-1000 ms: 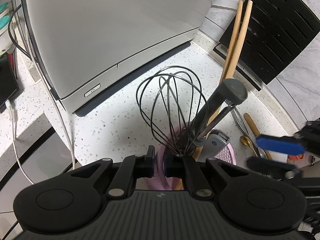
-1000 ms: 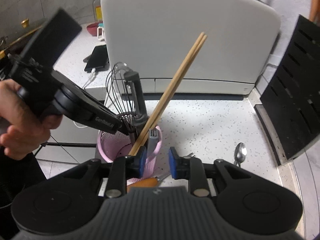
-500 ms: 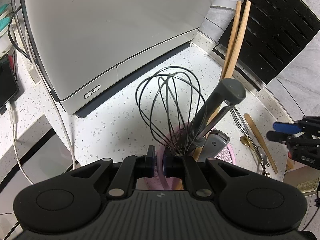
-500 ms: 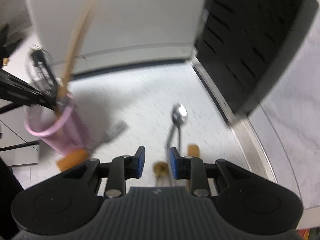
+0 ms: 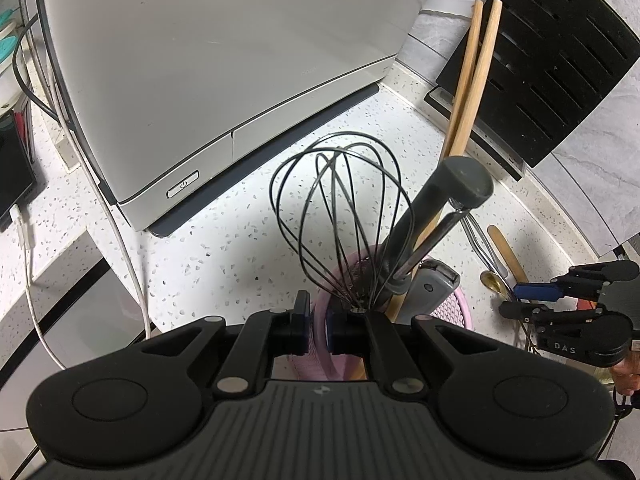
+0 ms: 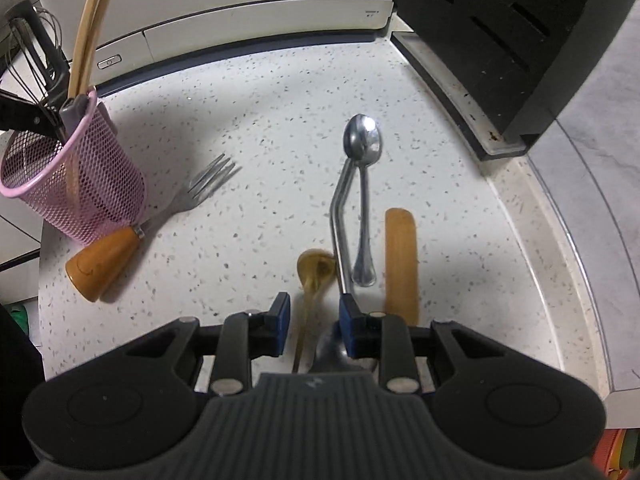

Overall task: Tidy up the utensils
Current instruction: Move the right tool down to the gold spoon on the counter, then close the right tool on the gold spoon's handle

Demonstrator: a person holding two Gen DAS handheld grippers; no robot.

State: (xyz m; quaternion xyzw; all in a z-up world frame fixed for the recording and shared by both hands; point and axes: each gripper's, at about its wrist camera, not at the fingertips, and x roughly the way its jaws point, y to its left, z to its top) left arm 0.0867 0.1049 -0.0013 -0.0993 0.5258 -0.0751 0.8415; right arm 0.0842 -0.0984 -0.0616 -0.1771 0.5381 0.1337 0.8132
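My left gripper is shut on the near rim of the pink mesh holder. In the holder stand a black wire whisk, a grey-handled tool and two wooden chopsticks. My right gripper is open low over the speckled counter, and the thin handle of a gold spoon runs between its fingers untouched. A silver spoon, a bent steel handle and a flat wooden stick lie just beyond it. A fork with a wooden handle lies beside the holder.
A big white appliance fills the back of the counter. A black slatted rack leans on the right wall. White cables and a phone lie at the left, where the counter drops off. The right gripper shows at the right edge.
My right gripper has swung away from the pink holder, to the right and down, and now hangs over the loose spoons. The left gripper has stayed on the holder's rim.
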